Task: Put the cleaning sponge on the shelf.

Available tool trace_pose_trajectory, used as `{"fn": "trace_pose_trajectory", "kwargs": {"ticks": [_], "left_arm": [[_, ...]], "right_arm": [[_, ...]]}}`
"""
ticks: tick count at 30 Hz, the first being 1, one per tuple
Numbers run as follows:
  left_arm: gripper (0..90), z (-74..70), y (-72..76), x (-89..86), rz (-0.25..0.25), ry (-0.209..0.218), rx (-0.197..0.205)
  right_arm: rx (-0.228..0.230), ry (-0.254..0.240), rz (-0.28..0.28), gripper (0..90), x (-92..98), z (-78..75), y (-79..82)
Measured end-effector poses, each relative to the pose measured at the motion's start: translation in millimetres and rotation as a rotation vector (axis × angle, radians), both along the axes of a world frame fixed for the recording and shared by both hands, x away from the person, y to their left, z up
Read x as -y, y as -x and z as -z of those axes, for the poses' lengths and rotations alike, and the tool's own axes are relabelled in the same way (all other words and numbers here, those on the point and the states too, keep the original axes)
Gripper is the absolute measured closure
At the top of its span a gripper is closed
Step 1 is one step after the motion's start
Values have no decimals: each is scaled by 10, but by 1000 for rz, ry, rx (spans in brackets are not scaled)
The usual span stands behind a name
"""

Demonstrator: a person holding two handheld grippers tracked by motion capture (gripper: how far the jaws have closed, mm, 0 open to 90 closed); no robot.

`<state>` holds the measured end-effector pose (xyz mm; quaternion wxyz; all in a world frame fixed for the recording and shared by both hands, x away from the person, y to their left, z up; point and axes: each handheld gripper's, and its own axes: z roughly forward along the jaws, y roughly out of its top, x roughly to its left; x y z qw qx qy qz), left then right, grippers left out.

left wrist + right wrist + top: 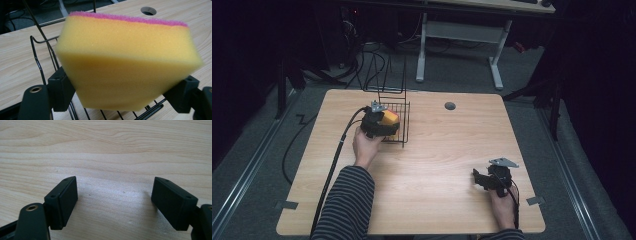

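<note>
A yellow sponge (127,65) with a pink scouring layer along its far edge sits between the jaws of my left gripper (379,122), which is shut on it. The sponge (390,118) hangs over a black wire basket (404,125) at the table's back left, whose wires (41,62) run under and behind the sponge. My right gripper (484,179) rests low near the table's front right, held by a hand. Its jaws stand wide apart over bare wood, with nothing between its pads (63,201).
The wooden table (437,155) has a round cable hole (450,106) at the back, right of the basket. The basket's tall wire handle (392,75) rises behind it. A white desk frame (462,45) and cables lie on the floor beyond.
</note>
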<state>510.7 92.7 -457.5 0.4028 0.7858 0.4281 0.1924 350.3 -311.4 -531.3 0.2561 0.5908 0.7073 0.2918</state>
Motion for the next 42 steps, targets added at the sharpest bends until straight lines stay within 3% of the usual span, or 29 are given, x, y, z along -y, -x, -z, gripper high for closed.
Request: {"fn": "trace_pose_trajectory", "kwargs": {"ticks": [14, 22, 30, 33, 42], "left_arm": [[188, 38, -14, 2, -10, -10, -26], [141, 25, -18, -14, -13, 6, -30], [37, 13, -10, -44, 6, 8, -53], [3, -7, 19, -48, 16, 6, -69], [3, -42, 140, -157, 18, 14, -54]], "right_arm": [[0, 0, 0, 214, 0, 0, 0], [0, 0, 0, 215, 0, 0, 0], [0, 0, 0, 214, 0, 0, 0], [0, 1, -1, 214, 1, 0, 0], [-1, -1, 2, 214, -1, 0, 1]]}}
